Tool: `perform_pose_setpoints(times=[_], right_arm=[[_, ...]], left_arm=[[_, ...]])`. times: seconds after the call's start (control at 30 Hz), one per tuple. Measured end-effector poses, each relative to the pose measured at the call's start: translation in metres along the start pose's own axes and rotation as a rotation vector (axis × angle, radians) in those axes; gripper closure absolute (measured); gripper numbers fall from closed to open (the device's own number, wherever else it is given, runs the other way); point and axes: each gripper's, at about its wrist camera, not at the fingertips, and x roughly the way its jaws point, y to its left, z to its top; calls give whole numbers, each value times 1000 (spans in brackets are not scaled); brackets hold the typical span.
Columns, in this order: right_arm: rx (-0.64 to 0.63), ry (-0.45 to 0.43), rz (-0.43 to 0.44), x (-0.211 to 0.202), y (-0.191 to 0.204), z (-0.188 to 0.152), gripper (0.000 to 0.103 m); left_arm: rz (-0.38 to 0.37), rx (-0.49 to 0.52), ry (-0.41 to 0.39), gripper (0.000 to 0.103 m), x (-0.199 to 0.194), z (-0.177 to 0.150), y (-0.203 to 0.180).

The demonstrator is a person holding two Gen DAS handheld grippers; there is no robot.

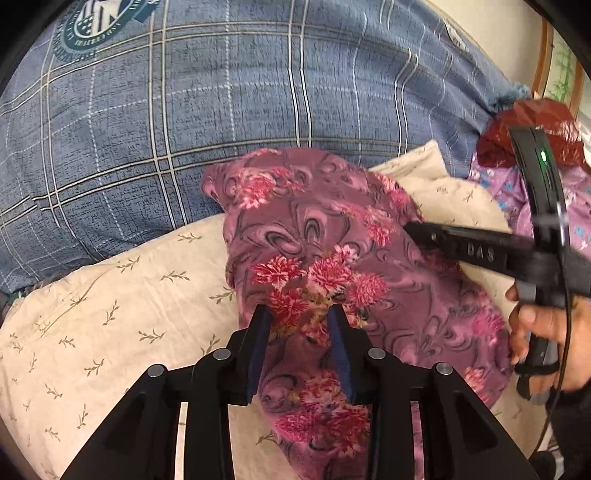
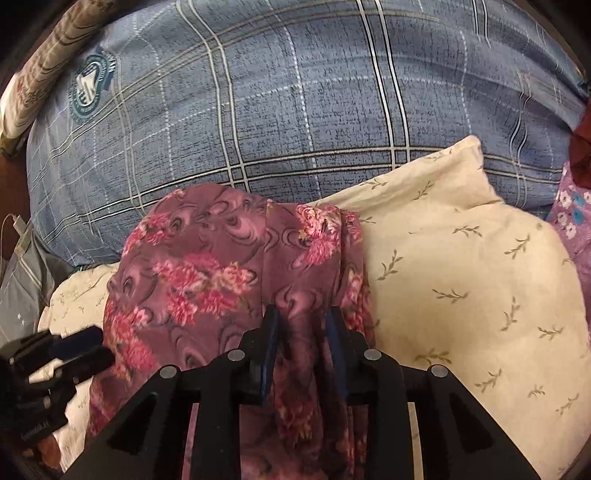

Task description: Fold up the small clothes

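A purple flowered garment (image 1: 332, 258) lies bunched on a cream pillow (image 1: 110, 314) printed with small leaf sprigs. Behind the pillow, toward twelve o'clock, rises a large blue checked cushion (image 1: 221, 92) bearing a round green badge (image 1: 92, 26).

In the left wrist view, the left tongs (image 1: 301, 317) sit over the near end of the garment, their jaws standing partly apart with flowered cloth lying between them; the pads do not visibly pinch it. At three o'clock in that view the right tongs (image 1: 410, 229) reach in with their tips on the garment's right edge, carried by a hand (image 1: 543, 332) in a dark sleeve. A green light shows on the curved black band above that hand. Beyond it, at two o'clock, lie a lilac cloth with blue flowers (image 1: 517, 192) and a dark red cloth (image 1: 528, 129).

In the right wrist view, the right tongs (image 2: 303, 317) straddle a raised ridge of the garment (image 2: 221, 266) along its right side, the jaws a little apart and the fold running between them without being squeezed. The left tongs (image 2: 99, 343) appear at eight o'clock, tips at the garment's left edge. The cream pillow (image 2: 461, 258) spreads toward three o'clock, and the blue cushion (image 2: 295, 92) fills the top.
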Motion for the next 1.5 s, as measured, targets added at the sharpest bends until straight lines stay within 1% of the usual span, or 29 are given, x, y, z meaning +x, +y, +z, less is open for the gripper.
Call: perform_pose_setpoints(times=[0.03,0.07,0.1,0.17,0.27,0.37,0.4,0.43,0.47,0.5,0.53,0.6,0.67,0.77,0.83,0.9,0.93,0.97,1.03,1.07,1.13,1.17,1.2,1.23,1.27,1.33,1.4,1.5], right_arm=[[-4,2,-3,3,0,0,93],[-21,1,-21,3,2,-1,100],[-36,-5,-37,1,4,-2,99],[-46,-13,-76,0,4,-7,100],[-42,1,-91,7,1,-16,100],[-47,11,-98,8,3,-14,99],[-45,8,-99,4,3,-12,98],[-39,-1,-93,1,3,-11,90],[-28,-10,-89,-6,2,-10,86],[-22,-13,-79,-14,1,-11,76],[-21,-15,-68,-20,1,-12,69],[-33,-18,-47,-37,3,-19,67],[-36,-8,-24,-53,3,-33,62],[-30,11,4,-71,0,-57,62],[-26,13,14,-77,3,-71,61],[-37,35,-3,-73,8,-82,61],[-41,43,-11,-66,9,-84,58],[-47,56,-20,-63,9,-88,55],[-35,66,-3,-60,6,-86,53],[-29,62,10,-62,3,-83,52],[-21,44,19,-68,-2,-78,51],[-12,34,19,-71,-6,-75,49],[2,29,26,-72,-9,-71,40],[29,23,50,-71,-15,-66,32],[50,17,71,-70,-19,-62,30],[88,20,121,-64,-25,-55,30],[125,38,147,-54,-30,-51,30],[163,57,177,-40,-35,-48,30]], left_arm=[[5,11,-3,69,1,0,-2],[6,17,-6,67,1,0,-3],[2,22,-7,64,2,1,-5],[1,26,-1,61,6,1,-6],[14,39,-3,61,8,0,-8],[8,23,3,61,3,-1,-6],[4,9,12,61,0,-2,-4],[-1,-1,16,61,-4,-2,-2],[-5,-11,20,61,-7,-4,0],[-10,-18,22,60,-12,-7,2],[-15,-25,18,60,-18,-11,4],[-26,-39,16,59,-29,-18,6],[-38,-52,20,59,-38,-30,7],[-36,-37,34,59,-44,-45,2],[-16,-10,59,59,-39,-56,-5],[-11,-2,89,59,-29,-64,-8],[-11,-8,98,59,-25,-66,-6],[-21,-21,94,59,-26,-66,-4],[-50,-61,111,59,-30,-59,3],[-54,-65,108,59,-32,-56,5],[-35,-70,81,57,-38,-46,12],[-35,-81,75,52,-38,-41,15],[-49,-112,70,44,-38,-32,21],[-58,-138,67,42,-36,-28,25],[-67,-166,65,42,-33,-23,30],[-95,-226,83,42,-22,-10,41],[-100,-261,95,42,-11,-3,47],[-135,-297,109,42,5,8,54]])
